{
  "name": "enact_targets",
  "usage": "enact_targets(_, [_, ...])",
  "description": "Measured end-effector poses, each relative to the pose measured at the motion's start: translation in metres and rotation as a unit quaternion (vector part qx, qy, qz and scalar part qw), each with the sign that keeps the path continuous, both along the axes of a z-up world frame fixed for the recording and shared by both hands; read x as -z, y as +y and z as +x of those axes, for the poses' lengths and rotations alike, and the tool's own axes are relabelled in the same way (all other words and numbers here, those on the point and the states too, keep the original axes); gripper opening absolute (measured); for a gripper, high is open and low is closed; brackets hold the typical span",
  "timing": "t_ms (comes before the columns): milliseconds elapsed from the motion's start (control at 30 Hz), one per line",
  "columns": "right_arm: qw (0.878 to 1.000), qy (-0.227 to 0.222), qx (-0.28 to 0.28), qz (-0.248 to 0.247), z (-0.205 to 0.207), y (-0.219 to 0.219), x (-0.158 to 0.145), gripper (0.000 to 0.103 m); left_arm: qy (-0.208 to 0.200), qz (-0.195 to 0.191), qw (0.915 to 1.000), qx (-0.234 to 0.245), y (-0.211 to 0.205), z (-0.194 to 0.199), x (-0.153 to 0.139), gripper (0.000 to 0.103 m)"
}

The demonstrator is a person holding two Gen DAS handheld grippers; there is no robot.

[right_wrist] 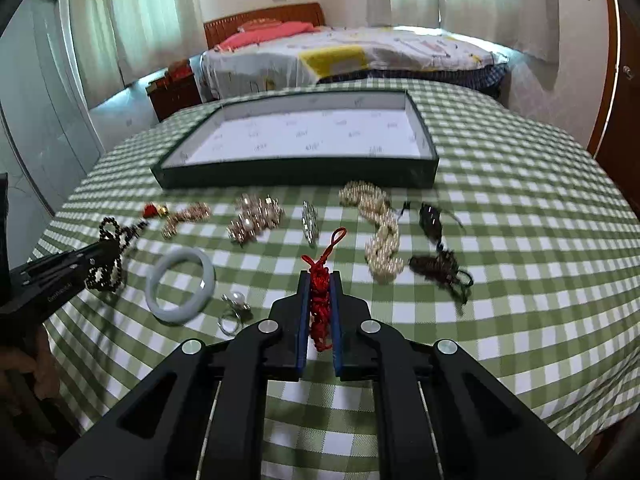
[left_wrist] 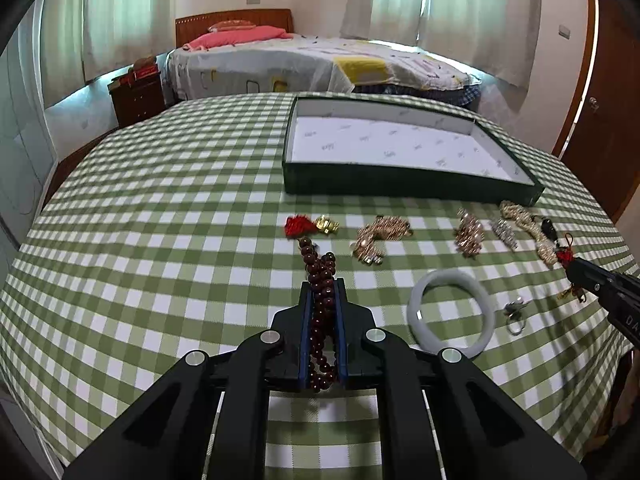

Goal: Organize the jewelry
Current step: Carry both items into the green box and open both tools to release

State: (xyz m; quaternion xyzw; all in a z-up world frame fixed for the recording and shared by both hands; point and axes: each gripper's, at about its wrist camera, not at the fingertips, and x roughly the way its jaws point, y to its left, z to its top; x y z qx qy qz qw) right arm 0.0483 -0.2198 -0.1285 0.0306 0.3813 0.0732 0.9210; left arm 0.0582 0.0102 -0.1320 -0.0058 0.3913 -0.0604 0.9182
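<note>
My left gripper [left_wrist: 323,284] is shut on a dark red bead strand [left_wrist: 320,264] that trails forward onto the cloth; it also shows in the right wrist view [right_wrist: 108,248]. My right gripper [right_wrist: 320,278] is shut on a red knotted cord ornament [right_wrist: 320,300], its loop sticking out ahead. A dark green tray with a white lining [left_wrist: 400,144] stands empty at the back, also in the right wrist view [right_wrist: 296,136]. Between tray and grippers lie gold pieces [right_wrist: 256,218], a pearl strand [right_wrist: 382,236], a white bangle [right_wrist: 180,284] and a pearl ring [right_wrist: 236,308].
A green checked cloth [left_wrist: 160,240] covers the table. A red tassel with a gold charm [left_wrist: 312,226] and a dark cord bundle [right_wrist: 440,268] also lie there. A bed [left_wrist: 320,64] and a nightstand [left_wrist: 136,92] stand beyond the table's far edge.
</note>
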Motion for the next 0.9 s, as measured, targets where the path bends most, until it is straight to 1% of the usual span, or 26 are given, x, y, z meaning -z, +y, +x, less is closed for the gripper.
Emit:
enact_targets(200, [1.000, -0.029, 0.000, 0.012, 0.001, -0.003, -0.023, 0.009, -0.022, -0.012, 0.9996, 0.009, -0.005, 0.003, -0.021, 0.011])
enact_targets(300, [0.999, -0.047, 0.001, 0.012, 0.007, -0.003, -0.037, 0.009, -0.033, -0.022, 0.9990, 0.018, -0.012, 0.011, -0.034, 0.011])
enact_targets(467, [0.997, -0.080, 0.006, 0.015, 0.029, -0.010, -0.063, 0.009, -0.058, -0.032, 0.9972, 0.036, -0.025, 0.033, -0.056, 0.011])
enact_targets(633, [0.994, -0.107, 0.007, 0.009, 0.067, -0.016, -0.085, 0.009, -0.092, -0.033, 0.9938, 0.054, -0.047, 0.065, -0.076, 0.011])
enact_targets(700, [0.994, -0.107, 0.007, 0.008, 0.083, -0.020, -0.087, 0.009, -0.099, -0.034, 0.9927, 0.061, -0.056, 0.080, -0.081, 0.011])
enact_targets(767, [0.995, -0.099, 0.004, 0.011, 0.102, -0.024, -0.083, 0.010, -0.100, -0.035, 0.9923, 0.064, -0.065, 0.097, -0.083, 0.011])
enact_targets(867, [0.997, -0.078, 0.002, 0.002, 0.127, -0.027, -0.069, 0.010, -0.092, -0.031, 0.9931, 0.066, -0.077, 0.121, -0.073, 0.011])
enact_targets(900, [0.998, -0.070, 0.001, 0.001, 0.133, -0.028, -0.063, 0.010, -0.082, -0.028, 0.9940, 0.067, -0.081, 0.131, -0.065, 0.011])
